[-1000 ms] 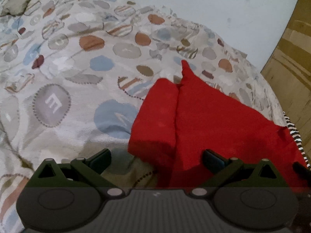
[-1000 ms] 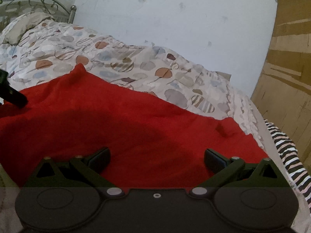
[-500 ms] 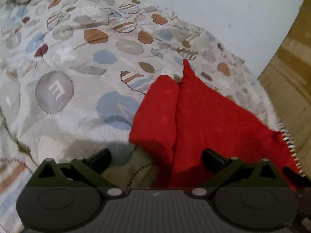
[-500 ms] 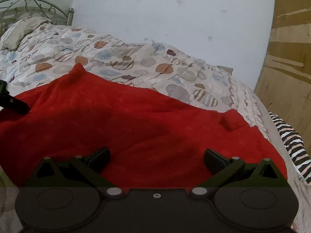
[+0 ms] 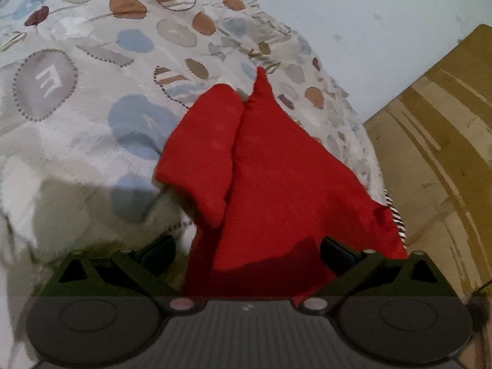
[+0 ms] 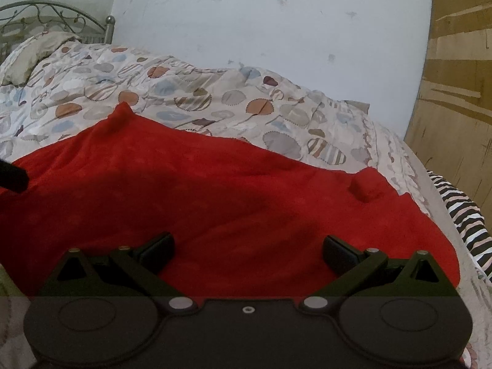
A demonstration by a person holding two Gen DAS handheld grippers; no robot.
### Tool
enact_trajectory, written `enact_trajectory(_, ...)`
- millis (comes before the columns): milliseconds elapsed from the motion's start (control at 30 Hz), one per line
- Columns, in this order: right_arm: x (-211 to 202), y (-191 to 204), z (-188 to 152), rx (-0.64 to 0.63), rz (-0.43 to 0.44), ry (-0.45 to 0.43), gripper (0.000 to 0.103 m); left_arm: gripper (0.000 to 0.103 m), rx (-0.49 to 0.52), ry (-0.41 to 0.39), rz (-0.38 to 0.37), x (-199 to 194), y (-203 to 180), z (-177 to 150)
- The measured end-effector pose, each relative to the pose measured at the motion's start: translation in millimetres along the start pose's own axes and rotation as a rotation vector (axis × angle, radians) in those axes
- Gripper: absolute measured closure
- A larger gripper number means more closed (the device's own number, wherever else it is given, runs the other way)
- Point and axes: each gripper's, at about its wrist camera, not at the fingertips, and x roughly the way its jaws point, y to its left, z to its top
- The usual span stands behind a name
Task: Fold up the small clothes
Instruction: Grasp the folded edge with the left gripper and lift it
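A red fleece garment lies spread on the patterned bedspread, with one flap folded over at its left side. My left gripper is open, hovering over the garment's near left edge; red cloth shows between its fingers but nothing is clamped. In the right wrist view the same red garment fills the middle, with a small raised fold at the right. My right gripper is open above its near edge. A dark finger of the left gripper pokes in at the left.
The bedspread runs back to a pillow and a metal headboard at the far left. A pale wall lies behind. A striped cloth hangs at the bed's right edge, next to a wooden panel.
The left gripper's view has tilted and swung left, and the red garment now sits more central and closer. The right gripper has lifted slightly. Both stay open.
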Motion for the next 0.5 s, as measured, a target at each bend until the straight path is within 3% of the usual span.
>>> enact_trajectory(200, -1, 0, -1, 0.006, 0.003, -0.002, 0.001, 0.002, -0.029, -0.077, 0.041, 12, -2, -1)
enact_trajectory(267, -1, 0, -1, 0.010, 0.005, -0.004, 0.001, 0.009, -0.020, -0.132, 0.051, 7, -6, -6)
enact_trajectory(333, -1, 0, -2, 0.014, 0.007, -0.005, 0.001, 0.027, 0.038, -0.171, 0.058, 2, -11, -13)
enact_trajectory(433, -1, 1, -2, 0.018, 0.009, -0.005, 0.000, 0.027, 0.119, -0.198, 0.079, 4, -20, -16)
enact_trajectory(500, -1, 0, -2, 0.017, 0.009, -0.005, 0.001, 0.025, 0.114, -0.203, 0.094, 9, -19, -12)
